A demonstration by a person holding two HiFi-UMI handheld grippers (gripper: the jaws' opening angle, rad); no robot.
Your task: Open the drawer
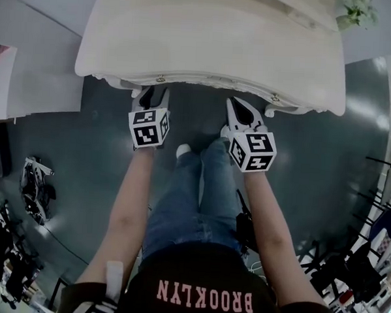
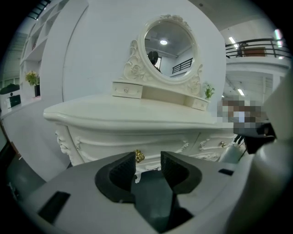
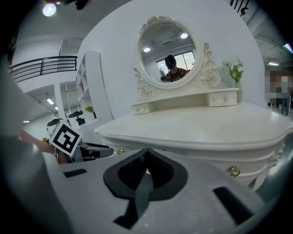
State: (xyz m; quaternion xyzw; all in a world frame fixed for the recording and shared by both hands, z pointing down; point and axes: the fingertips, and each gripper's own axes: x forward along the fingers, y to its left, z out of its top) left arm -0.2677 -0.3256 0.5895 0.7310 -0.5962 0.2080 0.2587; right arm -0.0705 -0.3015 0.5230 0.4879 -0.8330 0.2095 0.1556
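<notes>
The approach step is judged to be in hand: the left gripper (image 2: 148,157) is held with jaws apart and empty, near the small gold metal knob (image 2: 139,156) on the carved, glossy cream-white drawer front (image 2: 114,137) beneath the smooth curved tabletop (image 2: 128,114). Next, the knob must be enclosed and pulled. The right gripper (image 3: 146,153) is seen closed and empty.
</notes>
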